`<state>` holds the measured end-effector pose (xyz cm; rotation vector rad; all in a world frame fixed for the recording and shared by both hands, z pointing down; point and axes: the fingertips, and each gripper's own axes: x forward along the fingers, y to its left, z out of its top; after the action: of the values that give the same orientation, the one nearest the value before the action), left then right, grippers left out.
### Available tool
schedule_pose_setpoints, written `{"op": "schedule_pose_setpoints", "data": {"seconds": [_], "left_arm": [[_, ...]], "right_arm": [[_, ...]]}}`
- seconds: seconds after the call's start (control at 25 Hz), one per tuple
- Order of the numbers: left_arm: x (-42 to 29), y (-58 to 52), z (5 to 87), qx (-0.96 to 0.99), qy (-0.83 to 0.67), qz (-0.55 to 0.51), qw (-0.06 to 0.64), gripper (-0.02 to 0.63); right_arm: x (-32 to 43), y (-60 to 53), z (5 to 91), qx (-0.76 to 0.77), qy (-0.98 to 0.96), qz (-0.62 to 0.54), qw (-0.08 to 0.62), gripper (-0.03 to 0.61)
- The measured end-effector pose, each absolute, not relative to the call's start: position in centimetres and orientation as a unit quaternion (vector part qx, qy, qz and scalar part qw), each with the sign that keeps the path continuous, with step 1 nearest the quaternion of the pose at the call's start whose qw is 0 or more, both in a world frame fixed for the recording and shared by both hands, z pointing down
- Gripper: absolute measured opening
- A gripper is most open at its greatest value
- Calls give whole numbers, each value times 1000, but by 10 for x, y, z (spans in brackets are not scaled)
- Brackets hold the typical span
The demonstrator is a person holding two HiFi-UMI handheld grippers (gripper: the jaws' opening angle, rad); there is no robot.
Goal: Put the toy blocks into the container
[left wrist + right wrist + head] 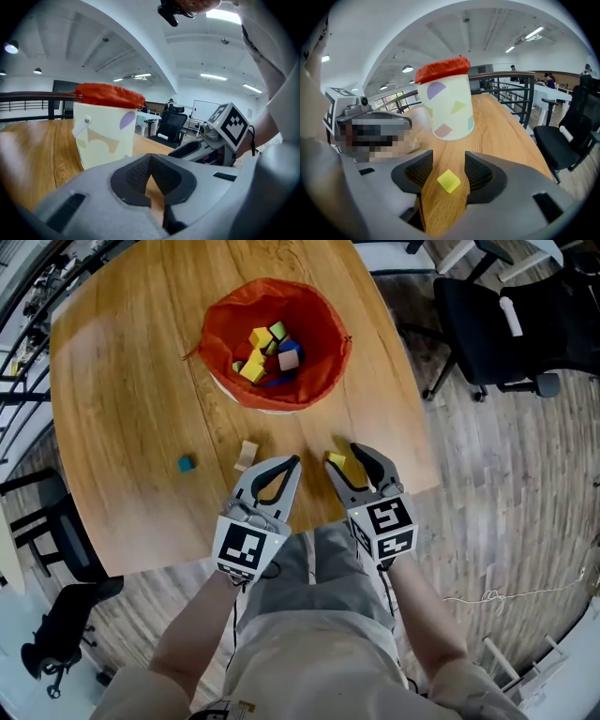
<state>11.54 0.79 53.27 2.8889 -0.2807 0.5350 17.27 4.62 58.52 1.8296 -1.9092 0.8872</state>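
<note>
On the desk (122, 409), near its edge, the spread right tongs (450, 174) are straddling the yellow block (449, 181) without touching it. Closing skewed is probably risking flicking it off. The left tongs (292, 463) are sitting pressed together.

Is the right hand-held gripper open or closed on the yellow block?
Open. The jaws of the right hand-held gripper stand apart; the yellow block lies on the wooden table between them, touching neither pad.

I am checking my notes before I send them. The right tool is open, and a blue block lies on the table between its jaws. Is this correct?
Only the colour is wrong. The right tool is open, and a yellow block lies on the table between its jaws, not touching them. The right gripper view shows this.
</note>
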Motion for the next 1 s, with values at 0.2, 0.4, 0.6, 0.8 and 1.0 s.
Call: {"op": "schedule_pose_setpoints", "data": {"seconds": [0.2,0.4,0.6,0.8,1.0], "left_arm": [[116,8,561,970,-92,199,104,12],[117,8,584,966,-92,214,111,12],[114,9,603,961,-92,230,118,12],[115,11,608,960,-94,235,121,12],[115,14,604,960,-95,235,122,12]], "right_arm": [[167,49,615,640,-672,323,186,223],[163,54,638,634,-668,331,208,236],[162,55,652,636,-660,323,236,235],[159,54,657,631,-661,308,267,231],[160,56,655,633,-659,311,262,208]]}}
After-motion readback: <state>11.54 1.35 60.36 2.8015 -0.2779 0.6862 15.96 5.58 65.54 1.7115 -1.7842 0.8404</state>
